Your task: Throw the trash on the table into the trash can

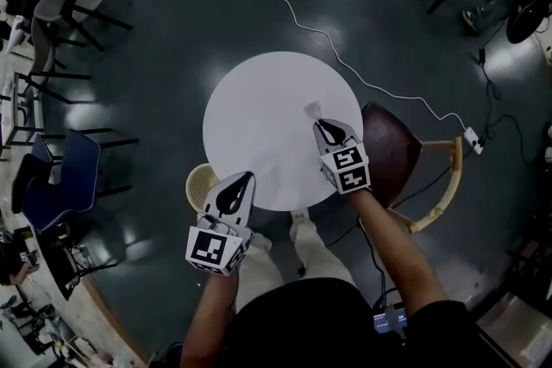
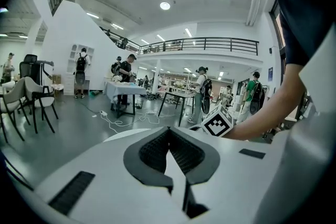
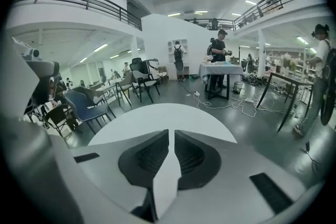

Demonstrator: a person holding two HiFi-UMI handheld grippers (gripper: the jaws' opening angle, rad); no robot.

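Now, trash: small pale scrap (image 1: 312,109) lying on the round white table (image 1: 250,99), just ahead of the right tongs (image 1: 321,124).
Trash can: tan bin (image 1: 199,184) tucked under the table's near-left edge, beside the left tongs (image 1: 247,177) (likely so the drop is short).
Right tongs: pressed together, empty, angled down toward the scrap; must widen before grabbing.
Left tongs: closed on nothing, held low at the table's near edge, tilted slightly down.

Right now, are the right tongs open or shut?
Shut. In the right gripper view, the right tongs have their tips pressed together, no gap, nothing visible between them.
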